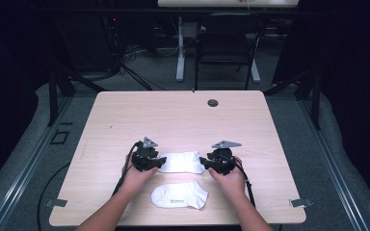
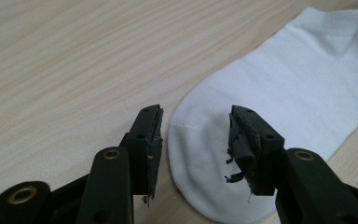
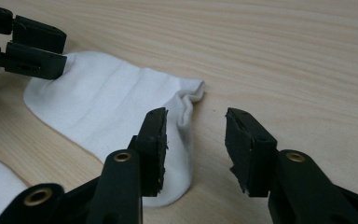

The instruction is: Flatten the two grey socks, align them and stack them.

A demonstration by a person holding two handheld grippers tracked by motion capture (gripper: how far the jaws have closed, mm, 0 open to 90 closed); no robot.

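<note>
A white sock (image 1: 182,161) is lying flat on the desk (image 1: 173,115) between both claws. The left claw (image 2: 196,140) is hovering released over its toe, while the right claw (image 3: 195,144), also released, is straddling its cuff edge.

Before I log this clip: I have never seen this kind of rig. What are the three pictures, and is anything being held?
A person at a table holds a hand tool with two black fingers in each hand. The high view looks down from above. The other two come from cameras riding on each tool, looking along its fingers. Two white socks lie on the wood. The farther sock lies stretched between the left gripper and the right gripper. The nearer sock lies untouched. Both grippers are open: the left one's fingers straddle the toe, the right one's fingers stand at the cuff end. Nothing is gripped.
</note>
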